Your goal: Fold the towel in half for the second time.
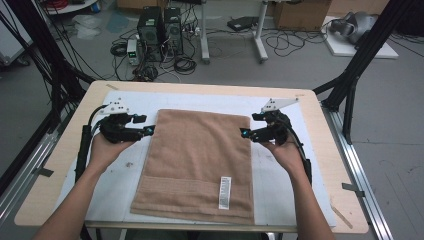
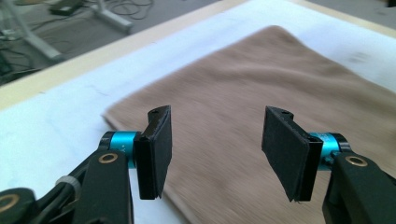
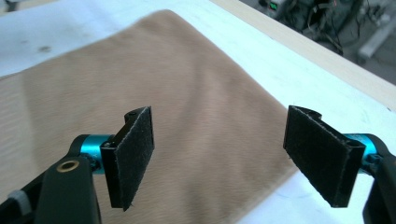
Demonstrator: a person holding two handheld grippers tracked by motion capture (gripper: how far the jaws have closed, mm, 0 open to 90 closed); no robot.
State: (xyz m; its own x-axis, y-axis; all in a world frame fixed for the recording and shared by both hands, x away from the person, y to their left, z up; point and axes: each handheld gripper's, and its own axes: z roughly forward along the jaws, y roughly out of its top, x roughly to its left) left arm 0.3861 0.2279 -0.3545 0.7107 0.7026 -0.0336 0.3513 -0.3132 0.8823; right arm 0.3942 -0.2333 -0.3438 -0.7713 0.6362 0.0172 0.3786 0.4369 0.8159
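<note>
Brown towel [image 1: 200,162], flat on white table cover [image 1: 280,175], flanked by two hand-held grippers.

Towel: spread lengthwise mid-table, white label [image 1: 225,192] near its front right corner. Left gripper [image 1: 150,130]: at towel's left edge toward the far end, pads [image 2: 159,149] wide apart over the far left corner, nothing between. Right gripper [image 1: 243,133]: at towel's right edge opposite, pads [image 3: 133,154] wide apart above the far right corner, nothing gripped. Wooden table [image 1: 320,125] beneath.

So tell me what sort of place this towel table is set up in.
Probably a lab or workshop for recording handling work: computer towers and tangled cables sit on the bare floor behind the table, and black frame struts stand around it.
</note>
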